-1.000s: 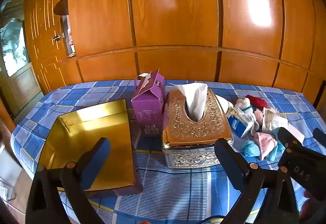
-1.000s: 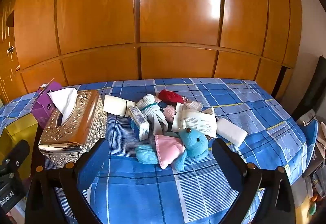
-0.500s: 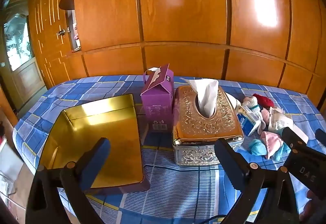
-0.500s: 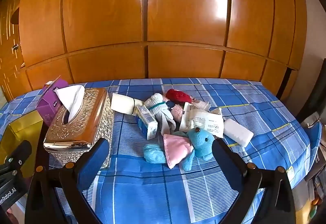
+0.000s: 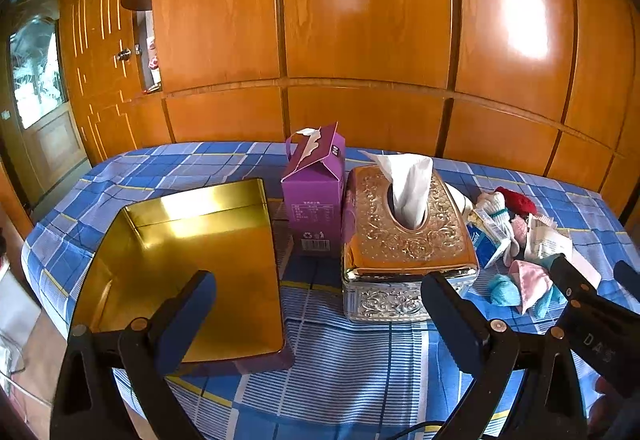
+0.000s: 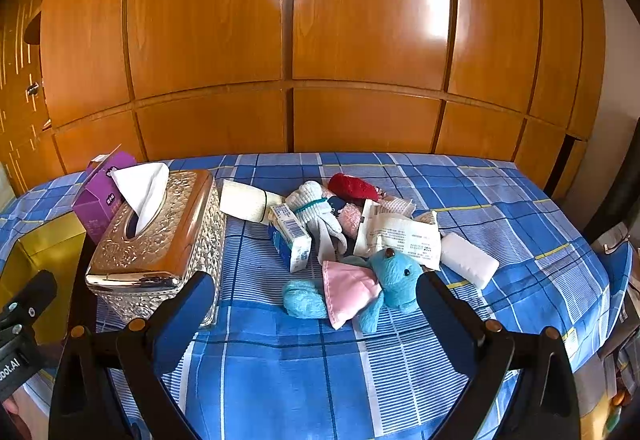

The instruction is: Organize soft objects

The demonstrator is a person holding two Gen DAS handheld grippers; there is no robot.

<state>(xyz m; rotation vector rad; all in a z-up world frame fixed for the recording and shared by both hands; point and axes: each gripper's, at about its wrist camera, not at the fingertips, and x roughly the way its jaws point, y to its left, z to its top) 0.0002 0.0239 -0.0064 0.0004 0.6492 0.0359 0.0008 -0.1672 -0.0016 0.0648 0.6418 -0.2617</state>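
A pile of soft things lies on the blue checked cloth: a blue plush bear (image 6: 394,278) with a pink cloth (image 6: 348,290), white socks (image 6: 314,202), a red piece (image 6: 352,186), a white roll (image 6: 246,200) and a white pad (image 6: 468,264). The pile also shows at the right of the left wrist view (image 5: 520,232). An open gold tin (image 5: 188,260) lies at the left. My left gripper (image 5: 316,316) is open and empty, above the front of the table between tin and tissue box. My right gripper (image 6: 314,316) is open and empty, just in front of the bear.
An ornate metal tissue box (image 5: 404,240) stands mid-table, with a purple carton (image 5: 316,188) behind it. Paper packets (image 6: 400,236) and a small blue-white box (image 6: 292,236) lie in the pile. A wooden wardrobe wall (image 6: 288,40) stands behind the table.
Both views have shifted slightly: the left gripper has turned a little to the left, the right gripper has drawn a little closer to the bear. Nothing on the table has moved.
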